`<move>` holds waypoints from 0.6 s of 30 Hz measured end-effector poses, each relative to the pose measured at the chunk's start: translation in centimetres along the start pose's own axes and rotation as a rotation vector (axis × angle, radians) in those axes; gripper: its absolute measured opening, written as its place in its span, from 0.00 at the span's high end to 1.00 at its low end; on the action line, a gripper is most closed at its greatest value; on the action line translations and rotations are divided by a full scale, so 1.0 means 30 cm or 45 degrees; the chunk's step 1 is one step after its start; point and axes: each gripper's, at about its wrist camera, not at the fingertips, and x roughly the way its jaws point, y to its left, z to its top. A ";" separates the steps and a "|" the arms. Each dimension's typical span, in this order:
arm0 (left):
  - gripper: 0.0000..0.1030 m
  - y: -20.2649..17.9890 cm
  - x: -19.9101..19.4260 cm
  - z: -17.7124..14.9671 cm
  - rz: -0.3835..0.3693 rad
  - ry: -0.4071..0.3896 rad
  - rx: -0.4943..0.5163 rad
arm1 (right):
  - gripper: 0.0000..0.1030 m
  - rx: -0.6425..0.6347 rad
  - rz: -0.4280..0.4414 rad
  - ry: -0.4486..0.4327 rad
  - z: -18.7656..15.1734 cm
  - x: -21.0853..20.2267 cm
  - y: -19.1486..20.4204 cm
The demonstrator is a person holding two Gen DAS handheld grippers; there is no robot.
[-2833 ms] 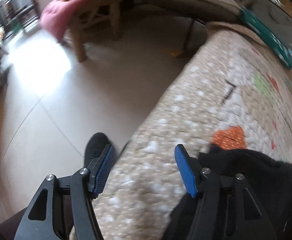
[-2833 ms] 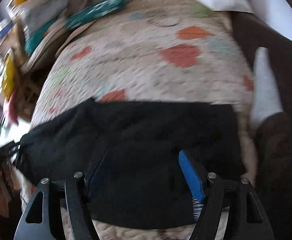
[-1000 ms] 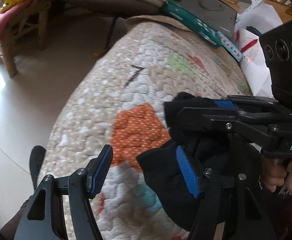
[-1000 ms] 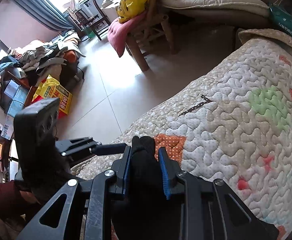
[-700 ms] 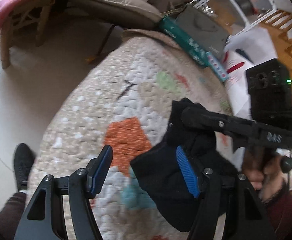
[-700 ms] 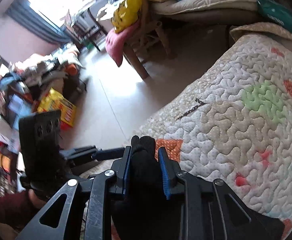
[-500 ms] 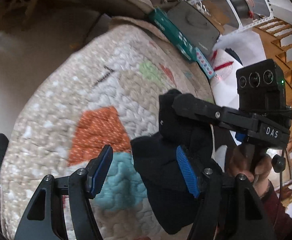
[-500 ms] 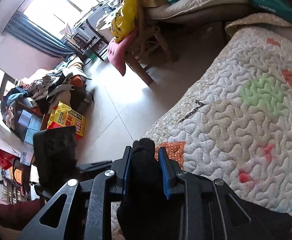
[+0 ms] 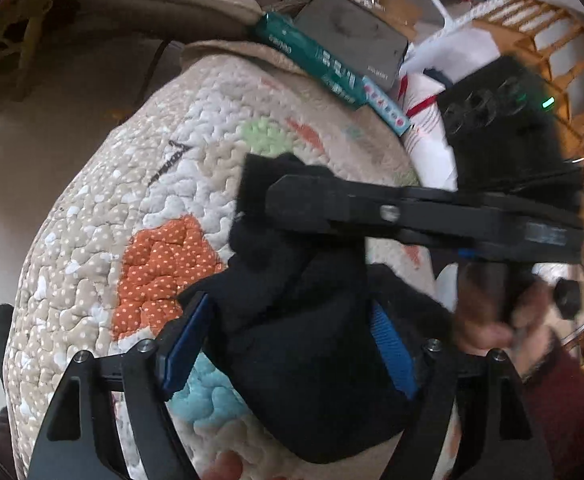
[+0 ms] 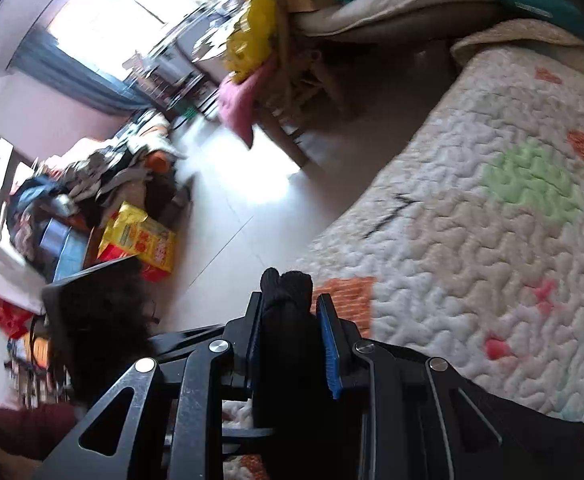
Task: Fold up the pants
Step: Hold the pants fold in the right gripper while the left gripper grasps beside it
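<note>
We hold one pair of black pants [image 9: 312, 344], bunched into a thick wad above a quilted cover [image 9: 139, 208] patterned in beige and white with orange, green and teal patches. Our right gripper [image 10: 287, 332] has its blue-padded jaws drawn narrow and clamped on a gathered fold of the fabric, a rounded tuft of black cloth poking out past the fingertips; in the left wrist view this same gripper [image 9: 259, 200] reaches in from the right side, level across the picture, with the fabric hanging below it. Our left gripper [image 9: 292, 340] has its jaws wide, having just been opening further, and the hanging mass of the pants sits between them; whether the blue pads [image 9: 185, 338] press the cloth we cannot tell for sure, though they appear to stand clear of it. Our right hand [image 9: 492, 320], in a dark red sleeve [image 9: 564, 408], grips the handle of the right tool. At the far end of the quilt lie a teal box [image 9: 316, 64] and a dark grey flat case [image 9: 352, 36], touching each other. Beyond the quilt's edge: a pale tiled floor [image 10: 243, 216], a wooden chair [image 10: 296, 92] draped with pink cloth and a yellow bag, a yellow and red carton [image 10: 143, 240], and a heap of clothing [image 10: 103, 176] by the window.
</note>
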 end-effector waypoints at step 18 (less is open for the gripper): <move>0.63 -0.018 -0.003 -0.009 0.033 0.033 -0.004 | 0.72 -0.011 0.054 0.021 -0.009 -0.001 -0.002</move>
